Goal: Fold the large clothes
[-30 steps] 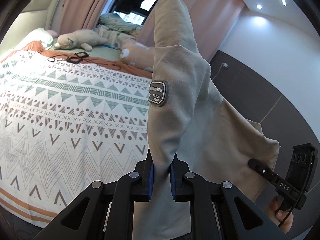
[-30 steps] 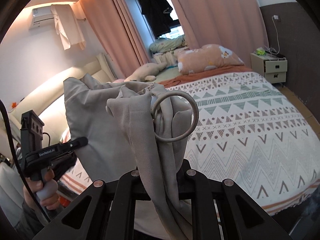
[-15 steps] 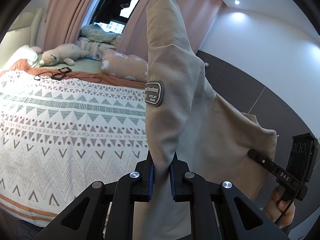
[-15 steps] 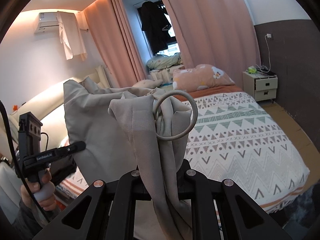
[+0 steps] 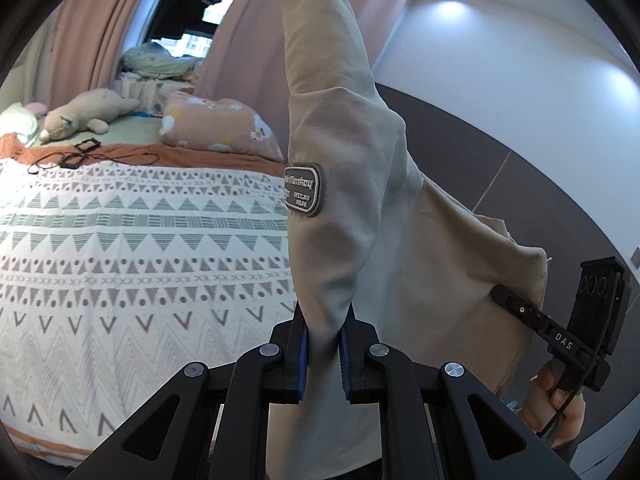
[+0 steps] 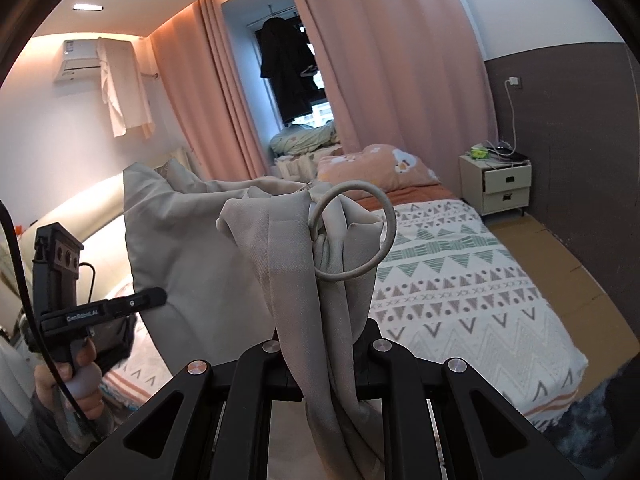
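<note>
2 grippers, left (image 5: 323, 354) and right (image 6: 325, 354), each clamp 1 beige garment (image 5: 360, 208) above the bed (image 5: 120, 248). 1 nightstand (image 6: 496, 184) shows 2 closed drawers.

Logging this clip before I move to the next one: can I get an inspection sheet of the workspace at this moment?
Surface: bed with white zigzag-patterned cover, no garment lying on it.
Job's things: beige fabric garment with grey rubber patch, held up in the air; grey cord loop at its bunched end.
Clutter: beige plush toy, peach flowered pillow, small black frames at the bed's far end.
Grippers: left hand-held gripper shut on the garment; right hand-held gripper shut on it too.
Cables: thin black cord on the bed; white charger lead on the wall.
Surroundings: pink curtains, cream bedside cabinet.
</note>
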Motion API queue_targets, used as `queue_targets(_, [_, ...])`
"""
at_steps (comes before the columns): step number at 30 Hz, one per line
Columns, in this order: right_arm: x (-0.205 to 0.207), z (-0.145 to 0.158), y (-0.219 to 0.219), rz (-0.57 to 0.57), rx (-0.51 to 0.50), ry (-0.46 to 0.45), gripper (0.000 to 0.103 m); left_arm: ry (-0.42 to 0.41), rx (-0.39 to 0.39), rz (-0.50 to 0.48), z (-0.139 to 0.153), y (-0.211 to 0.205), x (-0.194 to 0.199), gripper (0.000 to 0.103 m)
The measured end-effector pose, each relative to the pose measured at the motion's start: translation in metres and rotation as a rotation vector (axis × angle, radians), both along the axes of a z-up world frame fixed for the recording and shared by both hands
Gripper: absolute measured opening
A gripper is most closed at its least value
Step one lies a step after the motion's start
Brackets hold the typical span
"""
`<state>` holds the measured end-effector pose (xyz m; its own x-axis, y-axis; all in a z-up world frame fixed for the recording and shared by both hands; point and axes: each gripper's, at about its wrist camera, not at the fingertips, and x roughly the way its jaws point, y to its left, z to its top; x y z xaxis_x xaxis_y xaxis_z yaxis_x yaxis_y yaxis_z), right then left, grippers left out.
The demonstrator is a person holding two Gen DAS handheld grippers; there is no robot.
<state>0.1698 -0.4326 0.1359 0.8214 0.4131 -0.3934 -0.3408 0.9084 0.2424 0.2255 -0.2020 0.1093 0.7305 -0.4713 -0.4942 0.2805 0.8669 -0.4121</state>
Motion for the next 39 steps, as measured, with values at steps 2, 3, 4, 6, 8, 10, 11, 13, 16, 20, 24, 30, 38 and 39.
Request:
queue_targets(2, [0.008, 0.002, -0.017, -0.025, 0.005, -0.004, 0.014, -0.008, 0.006, -0.022, 0.001, -0.015, 0.012, 0.013])
queue_targets(3, [0.011, 0.003, -0.025, -0.038, 0.007, -0.006, 0.014, -0.012, 0.011, -0.032, 0.001, -0.024, 0.018, 0.013])
queue_targets(4, [0.015, 0.004, -0.032, -0.050, 0.007, -0.008, 0.014, -0.013, 0.012, -0.043, 0.001, -0.032, 0.025, 0.013])
queue_targets(6, [0.022, 0.005, -0.049, -0.081, 0.001, -0.015, 0.014, -0.004, 0.010, -0.069, 0.002, -0.051, 0.041, 0.013])
queue_targets(8, [0.027, 0.006, -0.063, -0.108, 0.002, -0.018, 0.014, -0.004, 0.010, -0.095, 0.002, -0.067, 0.053, 0.013])
queue_targets(10, [0.035, 0.004, -0.082, -0.141, 0.000, -0.011, 0.014, 0.001, 0.006, -0.123, 0.001, -0.086, 0.065, 0.013])
queue_targets(11, [0.039, 0.004, -0.089, -0.154, -0.001, -0.005, 0.014, 0.006, 0.003, -0.137, -0.001, -0.095, 0.071, 0.013])
queue_targets(13, [0.046, 0.002, -0.105, -0.184, -0.008, 0.009, 0.014, 0.015, -0.003, -0.164, -0.004, -0.112, 0.084, 0.013])
queue_targets(16, [0.053, -0.003, -0.128, -0.224, -0.018, 0.033, 0.014, 0.021, -0.009, -0.200, -0.010, -0.136, 0.095, 0.013])
queue_targets(20, [0.065, -0.016, -0.155, -0.266, -0.030, 0.082, 0.014, 0.059, -0.014, -0.272, -0.025, -0.171, 0.114, 0.013])
queue_targets(24, [0.093, -0.034, -0.180, -0.304, -0.035, 0.153, 0.014, 0.124, -0.015, -0.312, -0.050, -0.198, 0.140, 0.013])
queue_targets(30, [0.153, -0.072, -0.207, -0.328, -0.024, 0.248, 0.014, 0.208, 0.005, -0.328, -0.091, -0.227, 0.191, 0.013])
queue_targets(38, [0.238, -0.122, -0.229, -0.359, -0.046, 0.369, 0.014, 0.277, 0.038, -0.312, -0.136, -0.238, 0.266, 0.013])
queue_targets(39, [0.249, -0.129, -0.231, -0.361, -0.052, 0.386, 0.014, 0.288, 0.039, -0.311, -0.143, -0.239, 0.276, 0.013])
